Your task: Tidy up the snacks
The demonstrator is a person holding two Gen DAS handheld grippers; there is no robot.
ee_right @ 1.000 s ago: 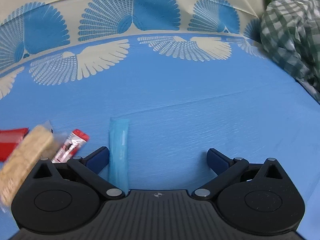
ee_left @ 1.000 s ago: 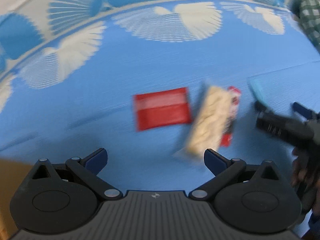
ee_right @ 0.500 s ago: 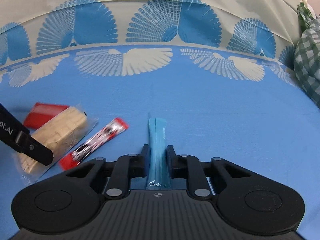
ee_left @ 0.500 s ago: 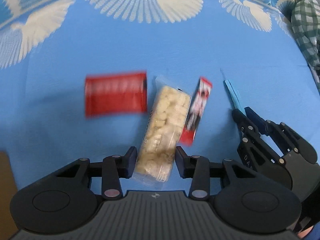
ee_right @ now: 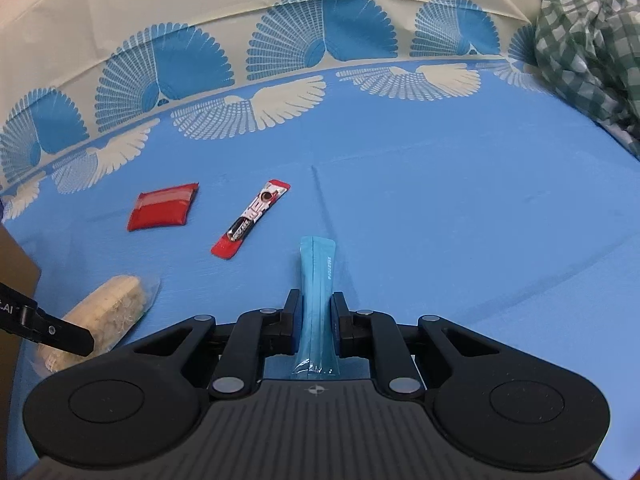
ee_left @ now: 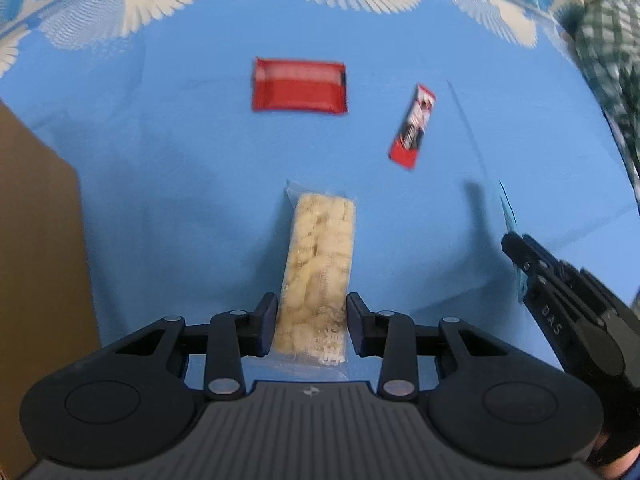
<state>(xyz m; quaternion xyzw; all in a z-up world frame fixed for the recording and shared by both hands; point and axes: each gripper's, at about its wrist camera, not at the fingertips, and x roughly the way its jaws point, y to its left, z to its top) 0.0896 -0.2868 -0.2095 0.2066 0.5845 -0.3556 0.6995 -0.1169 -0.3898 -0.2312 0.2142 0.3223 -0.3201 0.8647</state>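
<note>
My left gripper (ee_left: 312, 320) is shut on a clear-wrapped beige rice cracker bar (ee_left: 320, 256) and holds it above the blue cloth; the bar also shows at the left of the right wrist view (ee_right: 108, 312). My right gripper (ee_right: 316, 312) is shut on a thin light-blue stick packet (ee_right: 318, 280), seen edge-on in the left wrist view (ee_left: 510, 220). A red flat packet (ee_left: 298, 86) (ee_right: 164, 212) and a slim red-and-white snack stick (ee_left: 414, 126) (ee_right: 252, 218) lie on the cloth beyond both grippers.
A brown cardboard box (ee_left: 36, 248) stands at the left, its corner in the right wrist view (ee_right: 16, 264). The blue tablecloth (ee_right: 440, 200) has a fan-patterned border. A green checked cloth (ee_right: 592, 40) is bunched at the far right.
Both grippers have lifted and pulled back with their snacks. The cracker bar has come away from the red packets, and the cardboard box has come into view on the left.
</note>
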